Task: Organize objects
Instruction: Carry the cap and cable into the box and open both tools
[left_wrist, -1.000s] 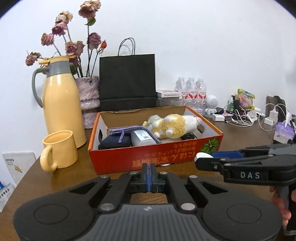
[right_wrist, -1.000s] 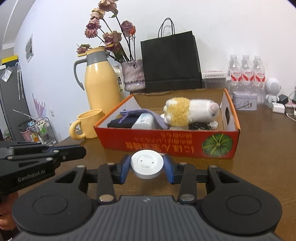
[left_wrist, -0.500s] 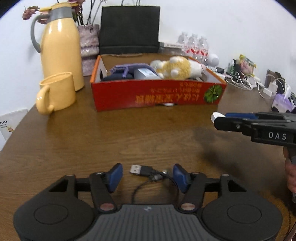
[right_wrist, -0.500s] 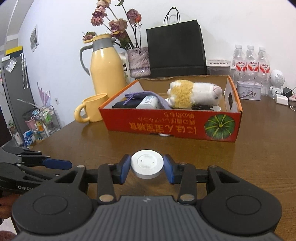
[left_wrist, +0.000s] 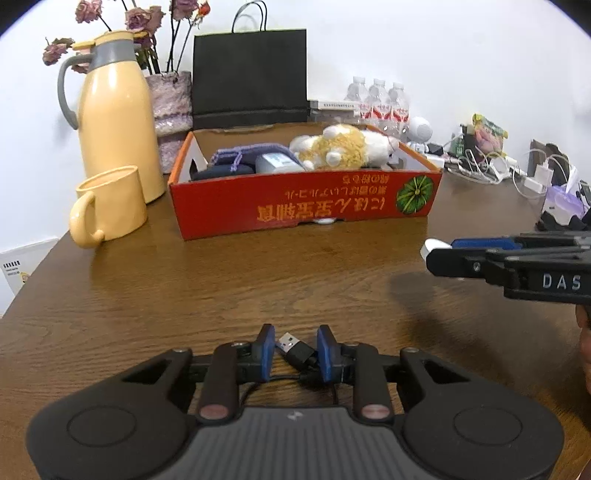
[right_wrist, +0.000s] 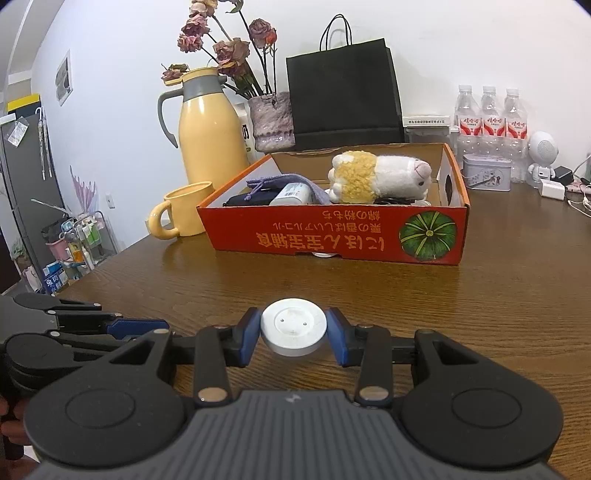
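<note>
The clearest lettering is "DAS" in pale capitals on the black plastic side of the right gripper (left_wrist: 439, 245), seen in the left wrist view to the right of the red-orange cardboard box (left_wrist: 303, 208). That box carries a line of large orange East Asian characters along its front wall, printed upside down and not legible to me, next to a round green pumpkin picture (right_wrist: 427, 236) at the wall's right end. Behind the box to its right, three clear plastic water bottles (right_wrist: 489, 122) bear red-and-white labels with characters too small to read. A white paper sheet (left_wrist: 22, 266) left of the box shows tiny unreadable print.
</note>
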